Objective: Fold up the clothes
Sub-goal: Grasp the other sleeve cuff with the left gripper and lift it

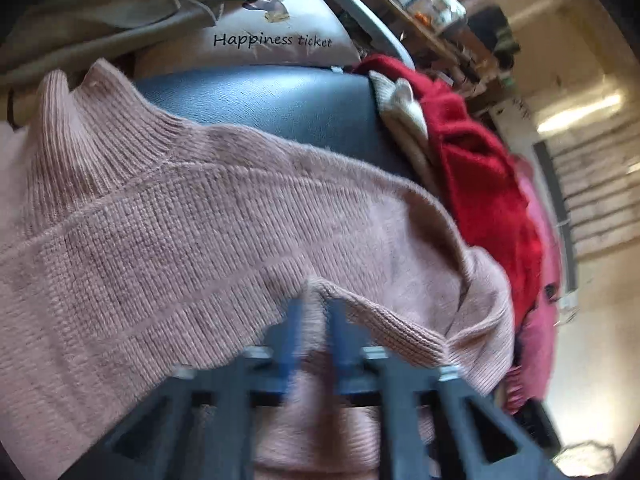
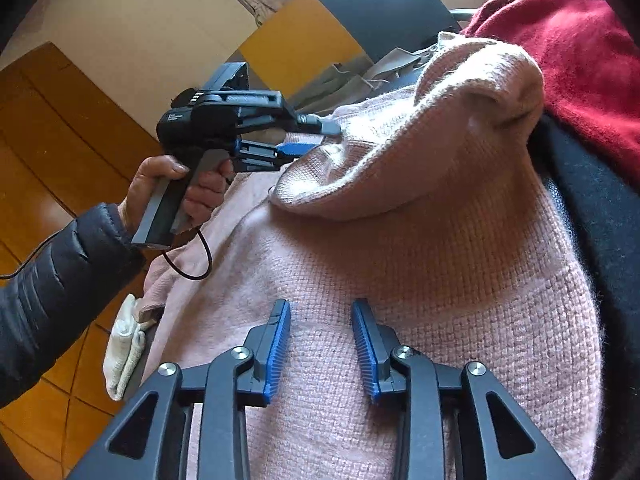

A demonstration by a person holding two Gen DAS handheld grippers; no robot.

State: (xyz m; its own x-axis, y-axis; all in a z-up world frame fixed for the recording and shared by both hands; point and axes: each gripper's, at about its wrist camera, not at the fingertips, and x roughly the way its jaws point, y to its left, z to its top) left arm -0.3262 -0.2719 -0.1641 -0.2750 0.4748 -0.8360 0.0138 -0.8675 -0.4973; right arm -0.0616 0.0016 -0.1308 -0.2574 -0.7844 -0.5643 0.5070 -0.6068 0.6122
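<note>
A pink knit sweater (image 1: 180, 232) lies spread over a dark chair seat (image 1: 260, 100), its ribbed collar at the upper left in the left wrist view. My left gripper (image 1: 317, 305) is shut on a raised fold of the sweater's ribbed edge. In the right wrist view the same left gripper (image 2: 326, 138) is held by a hand in a dark sleeve and pinches the sweater (image 2: 420, 260) at a lifted edge. My right gripper (image 2: 320, 314) stands open just over the flat knit, with nothing pinched between its blue pads.
A red garment (image 1: 480, 168) (image 2: 580, 60) is heaped on the chair's far side. A cushion printed "Happiness ticket" (image 1: 272, 40) leans behind the seat. A cream cloth (image 2: 124, 344) hangs at the sweater's left edge above the wooden floor (image 2: 60, 120).
</note>
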